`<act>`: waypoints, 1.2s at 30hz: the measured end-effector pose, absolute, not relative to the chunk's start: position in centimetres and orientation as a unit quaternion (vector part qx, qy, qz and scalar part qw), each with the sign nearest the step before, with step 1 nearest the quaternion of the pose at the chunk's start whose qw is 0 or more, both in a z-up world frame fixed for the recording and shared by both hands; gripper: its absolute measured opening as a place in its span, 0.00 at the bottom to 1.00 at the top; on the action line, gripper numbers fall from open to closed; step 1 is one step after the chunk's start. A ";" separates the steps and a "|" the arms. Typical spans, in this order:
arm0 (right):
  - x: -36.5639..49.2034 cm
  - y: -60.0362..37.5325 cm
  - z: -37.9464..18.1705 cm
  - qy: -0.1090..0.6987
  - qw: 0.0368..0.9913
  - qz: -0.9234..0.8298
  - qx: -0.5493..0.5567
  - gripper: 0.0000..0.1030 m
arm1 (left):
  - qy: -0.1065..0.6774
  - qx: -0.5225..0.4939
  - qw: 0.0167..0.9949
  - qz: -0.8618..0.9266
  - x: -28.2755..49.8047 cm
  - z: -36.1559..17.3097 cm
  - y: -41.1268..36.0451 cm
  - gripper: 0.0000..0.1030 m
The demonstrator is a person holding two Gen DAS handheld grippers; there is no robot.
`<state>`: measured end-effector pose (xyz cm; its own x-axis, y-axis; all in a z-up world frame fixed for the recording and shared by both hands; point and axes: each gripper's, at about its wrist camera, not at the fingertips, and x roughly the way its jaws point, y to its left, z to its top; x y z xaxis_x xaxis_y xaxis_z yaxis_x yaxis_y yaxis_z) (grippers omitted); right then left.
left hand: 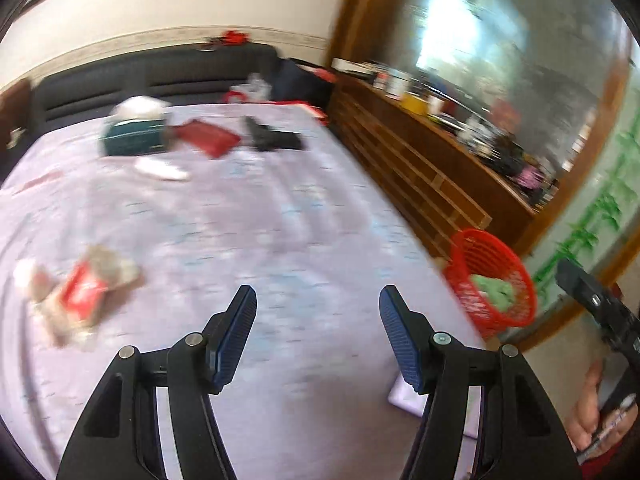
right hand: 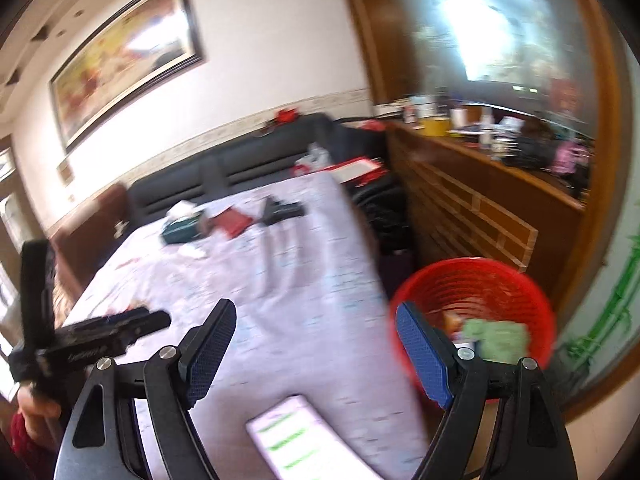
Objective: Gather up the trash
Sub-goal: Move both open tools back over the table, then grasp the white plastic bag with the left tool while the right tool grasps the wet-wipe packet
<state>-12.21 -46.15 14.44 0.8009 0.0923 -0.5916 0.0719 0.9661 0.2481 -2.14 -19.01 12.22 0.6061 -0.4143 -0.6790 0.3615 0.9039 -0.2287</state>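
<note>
Near edge, your grippers: left gripper and right gripper both agape, nothing between.
Near left on bed: crumpled wrapper trash.
Right, beside bed: red basket holding green scrap.
Far: tissue box.

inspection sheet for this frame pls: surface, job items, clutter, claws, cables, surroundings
Surface: bed with a lilac sheet, images motion-blurred.
Job's things: crumpled wrappers with a red packet lie on the sheet at the left; red basket stands on the floor beside the bed, green scrap inside.
Clutter: teal tissue box, red booklet, black object, white item, all near the headboard.
Grippers: left claw open, nothing between its fingers; right claw open, empty.
Cables: nothing seen.
Surroundings: wooden dresser with a large mirror and a crowded top; framed picture above the headboard.
</note>
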 end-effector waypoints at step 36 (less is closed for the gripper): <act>-4.2 -28.2 9.6 0.418 0.892 0.136 0.102 0.83 | 0.416 -0.181 0.891 -0.005 8.1 2.5 6.3 0.30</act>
